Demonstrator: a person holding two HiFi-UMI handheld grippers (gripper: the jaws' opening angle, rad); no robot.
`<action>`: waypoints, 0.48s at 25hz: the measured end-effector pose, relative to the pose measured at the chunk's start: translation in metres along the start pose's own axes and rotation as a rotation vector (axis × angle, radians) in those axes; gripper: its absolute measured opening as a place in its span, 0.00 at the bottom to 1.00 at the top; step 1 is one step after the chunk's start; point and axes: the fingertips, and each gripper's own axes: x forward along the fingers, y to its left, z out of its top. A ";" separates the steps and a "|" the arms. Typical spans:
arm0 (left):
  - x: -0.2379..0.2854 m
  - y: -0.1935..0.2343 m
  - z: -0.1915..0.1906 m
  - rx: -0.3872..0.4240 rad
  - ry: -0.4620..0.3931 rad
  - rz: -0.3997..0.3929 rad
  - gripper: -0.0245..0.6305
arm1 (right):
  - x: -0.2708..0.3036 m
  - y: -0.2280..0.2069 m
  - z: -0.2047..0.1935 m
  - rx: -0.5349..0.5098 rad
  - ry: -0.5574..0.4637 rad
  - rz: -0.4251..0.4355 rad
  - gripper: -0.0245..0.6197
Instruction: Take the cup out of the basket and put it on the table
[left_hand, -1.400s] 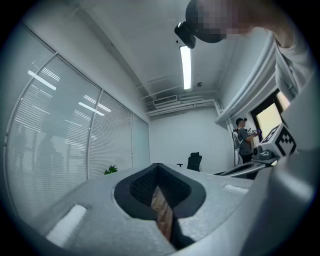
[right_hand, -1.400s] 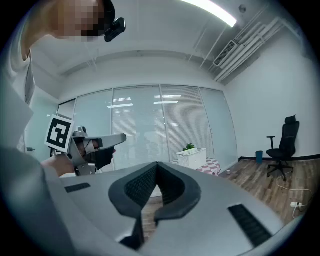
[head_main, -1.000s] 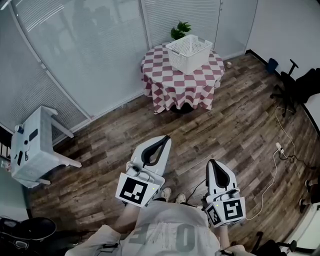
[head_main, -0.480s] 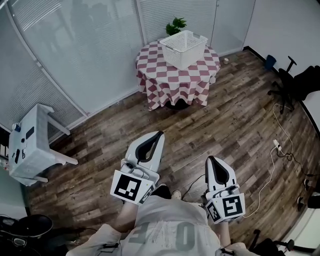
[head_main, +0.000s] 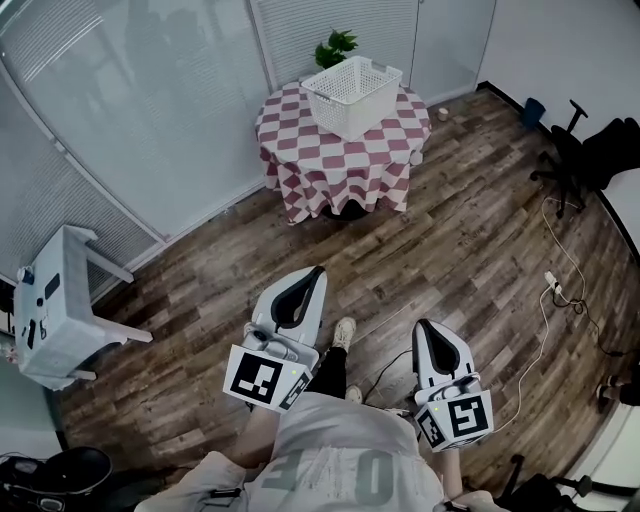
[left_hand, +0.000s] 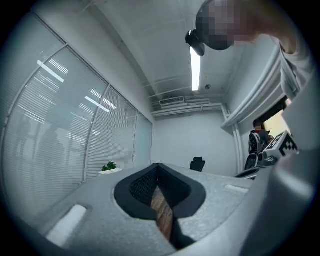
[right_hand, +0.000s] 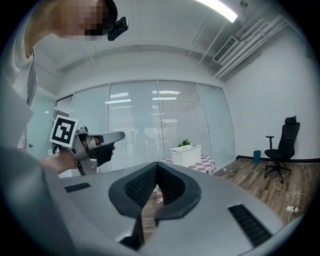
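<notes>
Held left gripper (head_main: 316, 273) and right gripper (head_main: 426, 328) pressed together, pinching nothing; faced the white basket (head_main: 352, 95) on the checkered table (head_main: 330, 165), well ahead of both claws; saw no cup, probably hidden inside the basket; risked, likely, a blind reach snagging the lattice wall and dragging the light basket off the cloth.

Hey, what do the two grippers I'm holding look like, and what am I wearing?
Both the left gripper and right gripper have light grey shells, tapered jaws lined with black ribbed pads, and a cube with black-and-white square markers at the rear. You wear a light grey T-shirt with large print.
</notes>
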 end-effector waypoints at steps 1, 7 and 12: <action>0.010 0.005 -0.002 -0.009 -0.005 -0.008 0.04 | 0.007 -0.005 0.001 -0.008 0.004 -0.009 0.05; 0.080 0.050 -0.012 -0.022 -0.013 -0.050 0.04 | 0.069 -0.048 0.012 0.013 -0.003 -0.092 0.05; 0.125 0.097 -0.013 -0.031 -0.013 -0.053 0.04 | 0.141 -0.063 0.040 0.057 -0.050 -0.069 0.05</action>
